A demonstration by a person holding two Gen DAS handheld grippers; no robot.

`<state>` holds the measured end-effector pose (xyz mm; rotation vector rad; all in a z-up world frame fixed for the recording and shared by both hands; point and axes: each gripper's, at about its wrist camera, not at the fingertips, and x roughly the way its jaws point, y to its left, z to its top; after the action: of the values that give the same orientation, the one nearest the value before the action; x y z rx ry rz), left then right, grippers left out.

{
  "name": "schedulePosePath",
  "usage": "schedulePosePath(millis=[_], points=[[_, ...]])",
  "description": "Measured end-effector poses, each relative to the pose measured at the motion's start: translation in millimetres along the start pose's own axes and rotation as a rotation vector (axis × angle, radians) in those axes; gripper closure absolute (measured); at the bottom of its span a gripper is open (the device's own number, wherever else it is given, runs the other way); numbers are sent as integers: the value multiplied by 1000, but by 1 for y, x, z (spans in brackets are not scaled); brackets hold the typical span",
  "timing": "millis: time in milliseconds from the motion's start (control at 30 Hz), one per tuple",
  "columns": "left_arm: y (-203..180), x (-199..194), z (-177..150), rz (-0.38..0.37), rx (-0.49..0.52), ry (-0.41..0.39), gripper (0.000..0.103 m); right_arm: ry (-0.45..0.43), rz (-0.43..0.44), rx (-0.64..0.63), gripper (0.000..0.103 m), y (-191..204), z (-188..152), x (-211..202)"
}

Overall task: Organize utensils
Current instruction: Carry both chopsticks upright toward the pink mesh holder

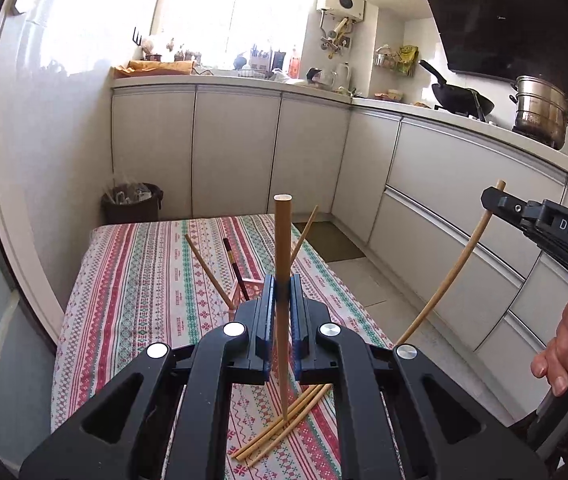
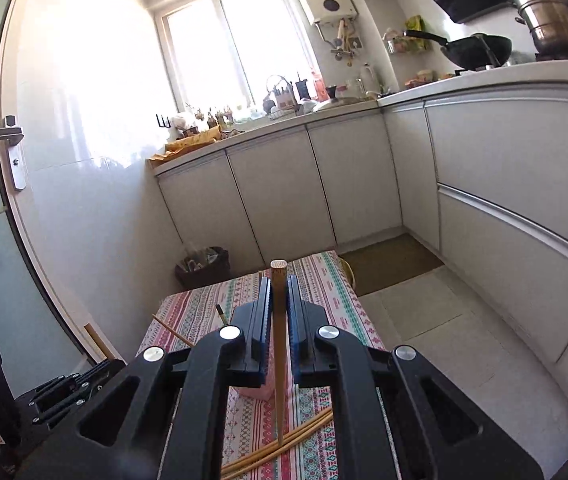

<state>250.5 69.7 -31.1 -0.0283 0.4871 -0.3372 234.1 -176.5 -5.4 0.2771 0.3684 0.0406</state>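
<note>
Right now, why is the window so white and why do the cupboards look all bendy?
In the left wrist view, sunlight overexposes the window, washing out its detail, and the fisheye lens bows the cabinets. In the right wrist view, the window glares onto the glossy wall, and the door frame curves too.

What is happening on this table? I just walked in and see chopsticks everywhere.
A person is sorting chopsticks with two handheld grippers. The left gripper is shut on one bamboo chopstick, held upright over the loose chopsticks lying on the striped tablecloth. The right gripper likewise clamps a second chopstick. A pink holder beyond already has a few chopsticks leaning in it.
</note>
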Motion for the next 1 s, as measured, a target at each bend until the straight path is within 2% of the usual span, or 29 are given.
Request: schedulePosePath(millis=[367, 600, 800, 1000], points=[[-1, 4, 46, 21, 16, -118, 97, -85, 57, -41, 95, 24, 37, 14], [-2, 14, 67, 26, 11, -170, 97, -104, 68, -28, 95, 27, 45, 28], [3, 32, 74, 46, 4, -182, 97, -92, 68, -25, 95, 29, 40, 42], [10, 66, 77, 89, -4, -172, 97, -77, 68, -15, 95, 25, 38, 52]])
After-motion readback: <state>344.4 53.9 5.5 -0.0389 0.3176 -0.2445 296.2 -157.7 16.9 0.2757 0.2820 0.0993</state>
